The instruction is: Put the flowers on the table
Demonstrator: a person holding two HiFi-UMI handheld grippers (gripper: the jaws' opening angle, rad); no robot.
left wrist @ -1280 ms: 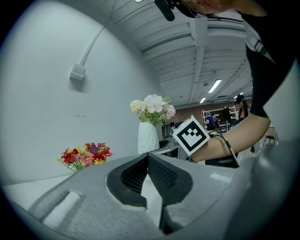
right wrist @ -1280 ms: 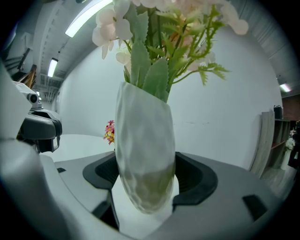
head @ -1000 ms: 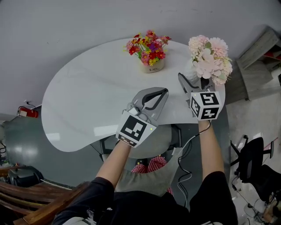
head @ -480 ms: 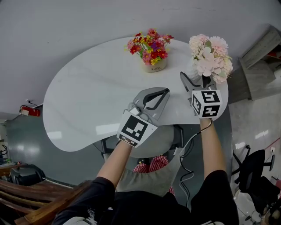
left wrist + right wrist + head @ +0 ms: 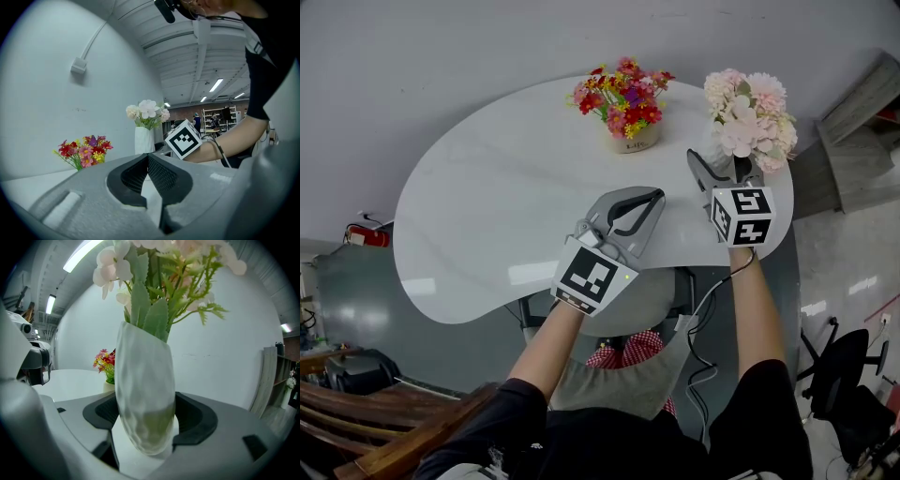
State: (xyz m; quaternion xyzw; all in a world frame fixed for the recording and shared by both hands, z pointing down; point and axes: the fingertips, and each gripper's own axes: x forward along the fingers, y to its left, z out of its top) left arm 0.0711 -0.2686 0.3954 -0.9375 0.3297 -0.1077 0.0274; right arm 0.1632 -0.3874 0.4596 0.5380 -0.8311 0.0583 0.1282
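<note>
At the right edge of the tabletop (image 5: 506, 206), the right hand-held gripper (image 5: 724, 171) had its jaws spread wide, their pads against the white vase (image 5: 143, 380) of pink flowers (image 5: 748, 117). It held the vase upright, seemingly so it would settle without tipping. The left hand-held gripper (image 5: 147, 159) hung closed and empty, out of the way. A red bouquet (image 5: 623, 103) already stood farther back.

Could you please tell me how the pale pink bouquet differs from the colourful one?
The pale pink bouquet has large blooms; the colourful bouquet has small red, yellow, purple ones. The pale pink bouquet sits in a tall white vase, the colourful bouquet in a low pot. The white vase is clamped in the tongs of the right gripper near the table edge; the pot stands free. Both are upright.
</note>
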